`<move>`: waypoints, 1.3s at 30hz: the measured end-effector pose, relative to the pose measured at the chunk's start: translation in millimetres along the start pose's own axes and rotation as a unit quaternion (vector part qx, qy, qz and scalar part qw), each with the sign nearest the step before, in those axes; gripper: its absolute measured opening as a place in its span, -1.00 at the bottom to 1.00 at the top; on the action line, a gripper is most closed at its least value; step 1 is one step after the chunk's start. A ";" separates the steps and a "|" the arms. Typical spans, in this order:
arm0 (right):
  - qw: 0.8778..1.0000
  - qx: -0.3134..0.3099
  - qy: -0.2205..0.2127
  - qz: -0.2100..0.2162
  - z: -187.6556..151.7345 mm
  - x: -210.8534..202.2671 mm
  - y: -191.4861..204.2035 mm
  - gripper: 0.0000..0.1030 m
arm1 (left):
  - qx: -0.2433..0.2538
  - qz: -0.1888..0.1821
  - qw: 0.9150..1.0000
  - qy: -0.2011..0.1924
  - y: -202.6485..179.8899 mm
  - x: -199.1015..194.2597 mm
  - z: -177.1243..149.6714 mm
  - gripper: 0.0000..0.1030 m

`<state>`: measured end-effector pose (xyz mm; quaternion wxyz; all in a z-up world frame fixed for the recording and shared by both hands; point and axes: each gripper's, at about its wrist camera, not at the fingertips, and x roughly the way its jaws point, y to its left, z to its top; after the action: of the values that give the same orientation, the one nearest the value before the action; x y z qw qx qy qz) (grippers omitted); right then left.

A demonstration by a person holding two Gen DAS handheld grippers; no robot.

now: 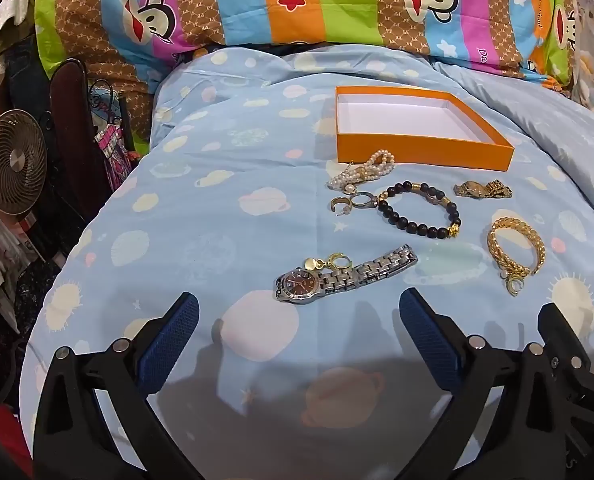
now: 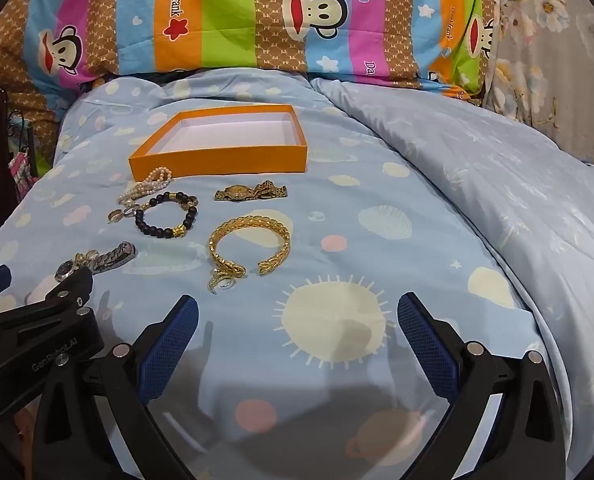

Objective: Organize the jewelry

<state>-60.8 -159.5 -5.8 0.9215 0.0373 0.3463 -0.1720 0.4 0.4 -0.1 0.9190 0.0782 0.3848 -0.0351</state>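
An empty orange box [image 1: 417, 146] [image 2: 221, 160] with a white inside sits on the blue bedspread. In front of it lie a pearl bracelet [image 1: 363, 172] [image 2: 149, 186], a black bead bracelet [image 1: 419, 214] [image 2: 167, 216], a small gold watch [image 1: 483, 190] [image 2: 251, 193], a gold bangle [image 1: 517, 250] [image 2: 249, 246], two rings [image 1: 353, 202] and a silver watch [image 1: 337, 276] [image 2: 105, 260] with gold earrings on it. My left gripper [image 1: 299, 336] is open and empty just in front of the silver watch. My right gripper [image 2: 297, 336] is open and empty, just in front and right of the gold bangle.
A striped monkey-print pillow [image 1: 297, 0] [image 2: 257, 12] lies behind the box. A small fan [image 1: 11, 160] and clutter stand off the bed's left edge. A folded pale duvet [image 2: 497, 184] rises on the right. The left gripper's body [image 2: 37, 336] shows in the right wrist view.
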 end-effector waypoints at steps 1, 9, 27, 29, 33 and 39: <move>1.000 0.002 0.001 0.001 -0.1 -0.2 -0.4 0.90 | 0.000 -0.002 1.000 0.000 0.6 0.5 0.2 0.90; 1.000 0.000 0.004 -0.002 0.0 -1.3 0.2 0.90 | 0.002 0.003 1.000 -0.007 0.0 -0.6 -0.7 0.89; 1.000 0.002 0.002 0.002 0.4 -1.0 0.1 0.90 | 0.002 0.004 1.000 -0.004 -2.5 -1.0 -0.3 0.87; 1.000 0.001 0.002 0.002 0.4 -1.2 0.2 0.90 | 0.003 0.004 1.000 -0.005 -2.2 -1.2 -0.2 0.87; 1.000 -0.002 0.003 0.006 -0.5 0.0 4.7 0.90 | 0.003 0.012 1.000 -0.007 -5.6 -0.7 -0.3 0.87; 1.000 -0.006 0.009 0.016 1.4 2.4 7.6 0.90 | -0.002 0.021 1.000 -0.007 -4.5 -1.1 -0.4 0.87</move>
<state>-55.7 -153.4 -6.7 0.9212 0.0387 0.3551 -0.1544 -1.2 -3.9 -0.1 0.9224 0.0844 0.3766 -0.0159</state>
